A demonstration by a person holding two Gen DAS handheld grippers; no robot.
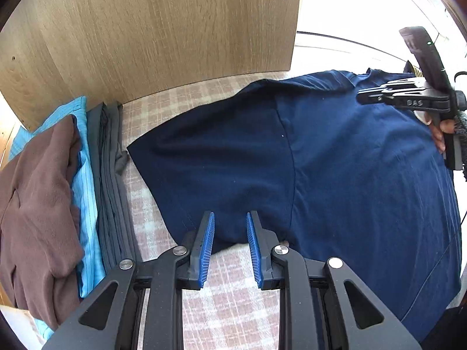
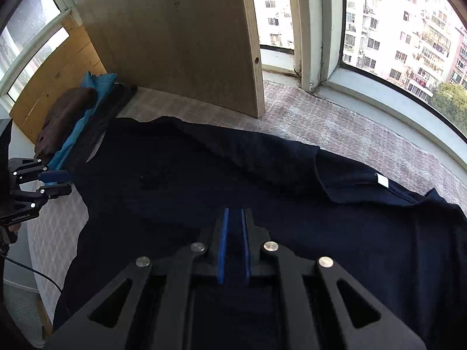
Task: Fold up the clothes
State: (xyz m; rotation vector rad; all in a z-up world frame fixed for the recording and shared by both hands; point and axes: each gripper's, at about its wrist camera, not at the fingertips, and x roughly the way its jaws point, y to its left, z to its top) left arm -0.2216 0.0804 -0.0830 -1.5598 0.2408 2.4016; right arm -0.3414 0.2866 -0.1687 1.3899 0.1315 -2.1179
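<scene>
A navy T-shirt (image 1: 350, 175) lies spread flat on the checked cover (image 1: 230, 306), one sleeve pointing left toward a stack of folded clothes. My left gripper (image 1: 230, 217) is open, and its blue pads straddle the shirt's near edge just below that sleeve. My right gripper (image 2: 233, 213) hovers low over the middle of the shirt (image 2: 204, 180) with only a narrow gap between its pads and nothing visibly pinched. In the left wrist view the right gripper (image 1: 364, 96) sits over the far right part of the shirt, held by a hand (image 1: 440, 134). A white label (image 2: 382, 180) shows at the collar.
Folded clothes are stacked at the left: a brown garment (image 1: 38, 204) on a light blue one (image 1: 86, 192) beside grey ones (image 1: 112, 192). An upright wooden panel (image 1: 146, 43) stands behind the shirt. Windows (image 2: 394, 29) curve along the far right. A cable (image 2: 29, 271) hangs at the left.
</scene>
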